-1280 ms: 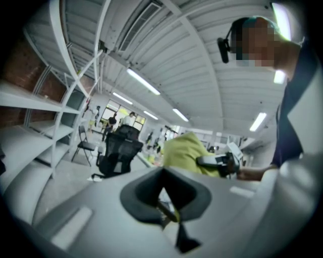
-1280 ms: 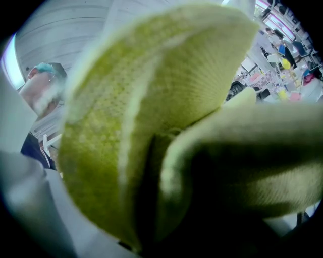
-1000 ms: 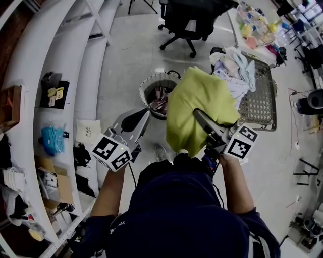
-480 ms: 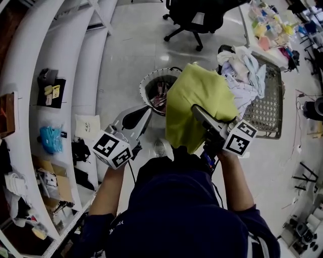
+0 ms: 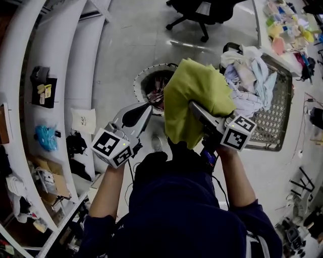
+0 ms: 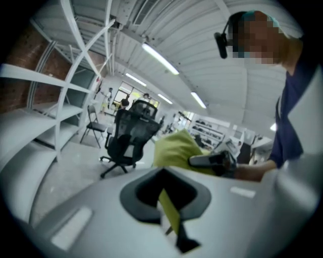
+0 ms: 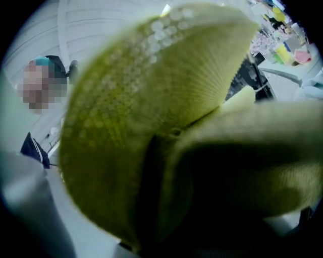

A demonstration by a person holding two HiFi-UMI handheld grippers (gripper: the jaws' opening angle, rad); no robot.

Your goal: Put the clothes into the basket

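My right gripper (image 5: 194, 107) is shut on a yellow-green cloth (image 5: 194, 93), which hangs bunched over its fingers and fills the right gripper view (image 7: 151, 126). Below it on the floor stands a round basket (image 5: 137, 80) with several clothes inside; the cloth covers the basket's right side in the head view. My left gripper (image 5: 144, 110) sits to the left of the cloth, near the basket's front rim, jaws together and holding nothing. The left gripper view shows the cloth (image 6: 174, 148) off to its right.
A mesh cart (image 5: 275, 113) at the right carries a pile of clothes (image 5: 247, 75). A black office chair (image 5: 202, 7) stands beyond the basket. Curved white shelves (image 5: 55, 60) with small items run along the left. A cluttered table is at the top right.
Both grippers have sunk and moved forward together, the cloth still in the right one. The cloth now covers more of the basket's right side.
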